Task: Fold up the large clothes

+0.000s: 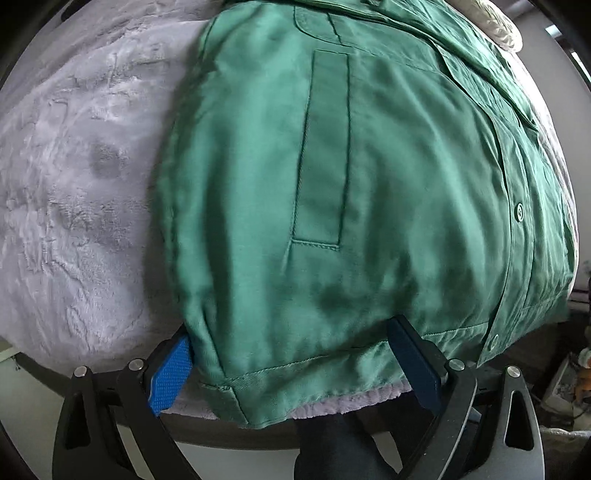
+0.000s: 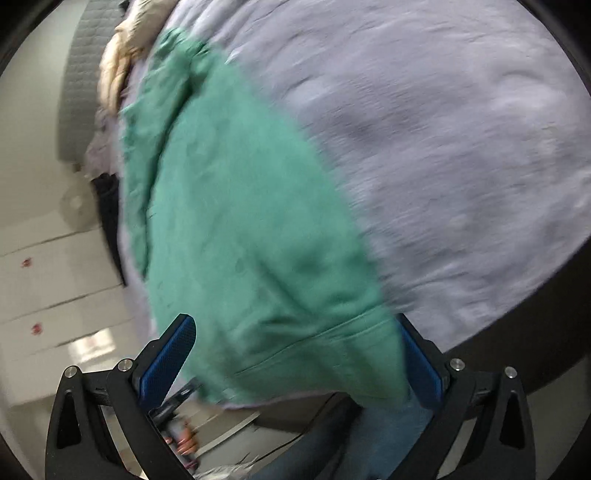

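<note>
A green button-up jacket point(image 1: 369, 177) lies spread on a pale lilac fleece blanket point(image 1: 74, 184), its stitched pocket facing up and its hem hanging slightly over the near edge. My left gripper point(image 1: 291, 369) is open wide at that hem, with the cloth lying between the blue pads point(image 1: 170, 373). The right wrist view is motion-blurred. There the same green jacket point(image 2: 240, 221) runs up the blanket point(image 2: 443, 147). My right gripper point(image 2: 295, 362) is open wide around a hemmed corner, and the pads point(image 2: 168, 358) do not press the cloth.
A cream padded item point(image 1: 498, 29) point(image 2: 118, 62) lies beyond the jacket's far end. White boxes point(image 2: 55, 277) and a grey quilted panel point(image 2: 88, 55) stand at the left. A person's hand point(image 2: 181, 439) and jeans-clad leg point(image 2: 369, 443) are below the blanket edge. Floor clutter point(image 1: 569, 380) sits at the right.
</note>
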`<move>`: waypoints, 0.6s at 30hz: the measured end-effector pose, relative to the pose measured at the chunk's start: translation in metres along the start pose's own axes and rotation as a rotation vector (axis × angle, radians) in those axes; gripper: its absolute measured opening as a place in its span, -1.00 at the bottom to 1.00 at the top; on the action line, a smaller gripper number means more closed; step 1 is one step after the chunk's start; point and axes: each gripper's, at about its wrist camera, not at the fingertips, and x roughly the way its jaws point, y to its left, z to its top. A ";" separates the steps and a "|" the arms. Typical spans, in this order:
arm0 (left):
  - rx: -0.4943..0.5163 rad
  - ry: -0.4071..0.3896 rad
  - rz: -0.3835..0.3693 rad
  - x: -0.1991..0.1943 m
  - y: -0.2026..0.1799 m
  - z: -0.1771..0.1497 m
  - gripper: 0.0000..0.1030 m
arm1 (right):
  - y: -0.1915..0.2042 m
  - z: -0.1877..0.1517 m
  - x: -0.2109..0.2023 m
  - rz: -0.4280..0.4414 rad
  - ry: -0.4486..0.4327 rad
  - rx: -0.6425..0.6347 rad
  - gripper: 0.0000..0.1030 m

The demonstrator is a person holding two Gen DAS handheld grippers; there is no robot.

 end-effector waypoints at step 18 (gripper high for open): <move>-0.056 -0.077 -0.218 -0.048 0.027 -0.009 -0.59 | 0.024 -0.009 0.012 0.097 0.061 -0.066 -0.79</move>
